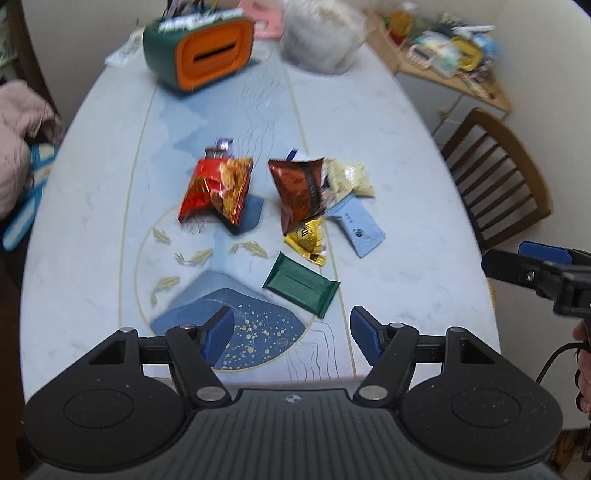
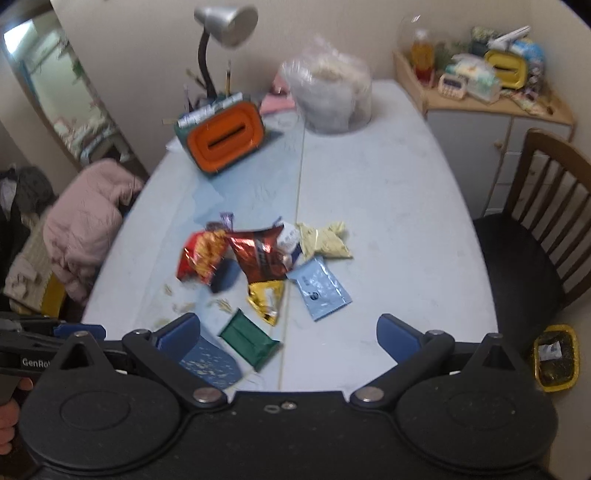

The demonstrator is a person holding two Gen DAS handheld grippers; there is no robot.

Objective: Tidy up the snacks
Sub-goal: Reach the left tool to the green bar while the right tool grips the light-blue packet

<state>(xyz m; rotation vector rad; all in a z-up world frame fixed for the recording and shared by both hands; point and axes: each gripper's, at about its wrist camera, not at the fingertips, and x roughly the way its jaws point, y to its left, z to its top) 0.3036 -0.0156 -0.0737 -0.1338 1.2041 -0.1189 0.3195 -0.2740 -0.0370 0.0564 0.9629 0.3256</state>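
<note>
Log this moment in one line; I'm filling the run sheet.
left gripper: open, empty | right gripper: open, empty | snacks: loose pile on table | green packet: nearest

The chip bags [image 1: 218, 192] and the brown bag [image 1: 299, 192] look like glossy crinkled foil. The green bar [image 1: 301, 284] is matt. The table [image 1: 388, 147] is smooth, perhaps marbled laminate. The chair [image 2: 546, 173] is wood; the lamp [image 2: 225, 22] is brushed metal.
</note>
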